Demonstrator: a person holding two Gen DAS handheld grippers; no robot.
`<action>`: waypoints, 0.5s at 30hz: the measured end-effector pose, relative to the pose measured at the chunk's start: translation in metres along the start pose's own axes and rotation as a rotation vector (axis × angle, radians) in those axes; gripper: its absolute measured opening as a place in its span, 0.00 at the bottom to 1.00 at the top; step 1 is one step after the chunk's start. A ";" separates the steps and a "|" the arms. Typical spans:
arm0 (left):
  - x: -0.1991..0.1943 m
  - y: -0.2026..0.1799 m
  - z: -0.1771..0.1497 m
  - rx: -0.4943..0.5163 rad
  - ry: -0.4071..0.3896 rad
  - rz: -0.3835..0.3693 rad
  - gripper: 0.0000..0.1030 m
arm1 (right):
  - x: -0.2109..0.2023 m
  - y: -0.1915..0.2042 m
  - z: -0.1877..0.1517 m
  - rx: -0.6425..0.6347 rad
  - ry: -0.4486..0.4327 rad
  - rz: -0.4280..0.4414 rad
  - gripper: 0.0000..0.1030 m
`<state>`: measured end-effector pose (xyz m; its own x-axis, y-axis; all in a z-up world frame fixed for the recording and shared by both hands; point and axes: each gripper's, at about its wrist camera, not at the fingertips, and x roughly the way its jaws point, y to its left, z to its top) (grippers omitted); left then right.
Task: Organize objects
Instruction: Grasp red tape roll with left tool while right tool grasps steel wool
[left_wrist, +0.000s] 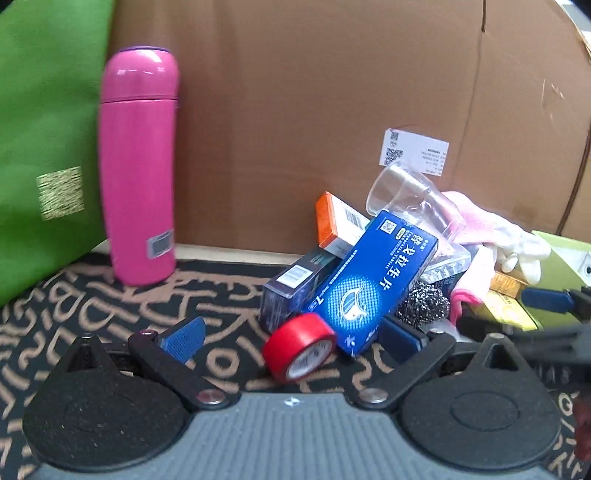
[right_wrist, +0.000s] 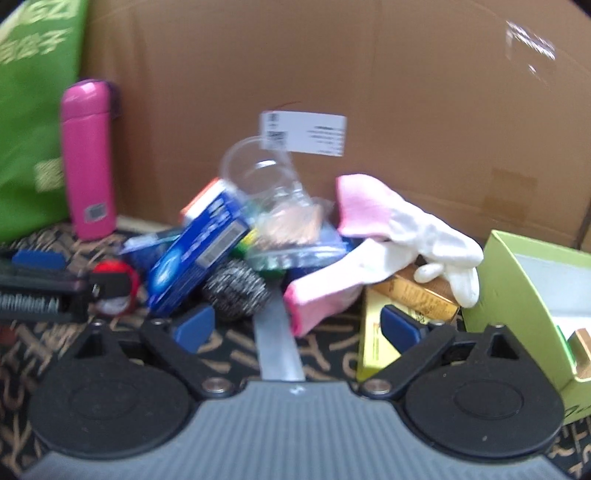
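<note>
A heap of small things lies on a patterned mat against a cardboard wall. In the left wrist view my left gripper (left_wrist: 291, 341) is open, its blue pads on either side of a red tape roll (left_wrist: 298, 347) and the low end of a blue medicine box (left_wrist: 373, 284). A pink flask (left_wrist: 138, 166) stands upright to the left. In the right wrist view my right gripper (right_wrist: 297, 328) is open and empty. A steel scourer (right_wrist: 236, 290) and a pink-and-white glove (right_wrist: 391, 240) lie just ahead of it. The left gripper (right_wrist: 55, 284) shows at the left by the red tape (right_wrist: 116, 286).
A clear plastic cup (left_wrist: 410, 199) lies tilted on the heap, above orange (left_wrist: 338, 221) and dark (left_wrist: 295, 288) boxes. A green bag (left_wrist: 40, 147) stands at far left. An open light-green box (right_wrist: 535, 299) stands at right, with yellow and gold boxes (right_wrist: 421, 291) beside it.
</note>
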<state>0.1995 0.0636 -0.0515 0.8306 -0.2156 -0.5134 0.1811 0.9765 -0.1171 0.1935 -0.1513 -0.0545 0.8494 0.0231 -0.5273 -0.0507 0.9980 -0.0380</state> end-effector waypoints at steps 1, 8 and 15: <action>0.004 0.001 0.000 -0.001 0.007 -0.005 0.92 | 0.004 -0.002 0.002 0.029 0.002 -0.004 0.87; 0.022 0.012 0.000 -0.046 0.075 -0.092 0.65 | 0.008 0.018 -0.004 -0.111 0.030 0.064 0.67; 0.025 0.013 -0.006 -0.027 0.087 -0.089 0.55 | 0.028 0.017 -0.010 -0.080 0.094 0.159 0.48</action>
<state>0.2194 0.0707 -0.0709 0.7628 -0.3021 -0.5718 0.2371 0.9532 -0.1874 0.2111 -0.1342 -0.0781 0.7746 0.1704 -0.6090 -0.2248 0.9743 -0.0132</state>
